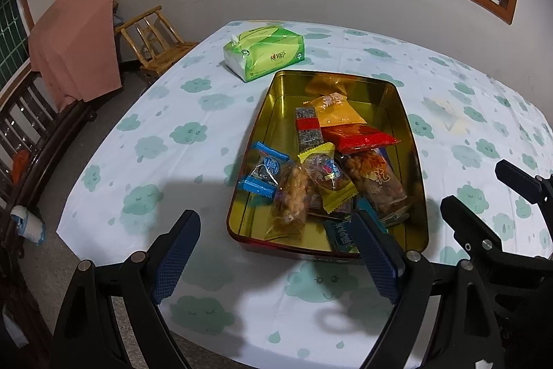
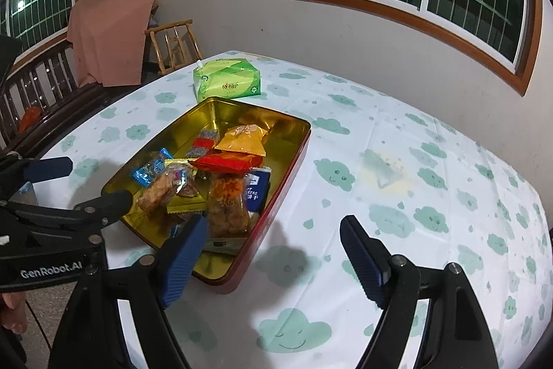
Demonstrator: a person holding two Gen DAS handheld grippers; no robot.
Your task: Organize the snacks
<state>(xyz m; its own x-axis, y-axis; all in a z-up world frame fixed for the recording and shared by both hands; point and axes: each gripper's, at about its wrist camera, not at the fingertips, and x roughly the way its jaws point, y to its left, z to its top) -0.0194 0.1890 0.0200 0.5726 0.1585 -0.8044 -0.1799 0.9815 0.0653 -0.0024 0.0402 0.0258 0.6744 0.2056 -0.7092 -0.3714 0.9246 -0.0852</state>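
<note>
snacks [image 1: 321,168] lie in the tin [image 1: 411,140] at 12 o'clock of the left gripper [image 1: 276,251]; both the left and right gripper [image 2: 273,261] are released, empty.

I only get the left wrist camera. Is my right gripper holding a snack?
Observer: No. In the right wrist view the right gripper has its jaws wide open, with only tablecloth between them.
Operator: What does my left gripper look like from there?
Observer: The left gripper comes in from the left side, and its black body has white lettering reading GenRobot.AI.
Operator: What colour is the tin's long side?
Observer: The snack tin's outer wall is red along the side that faces the right gripper.
</note>
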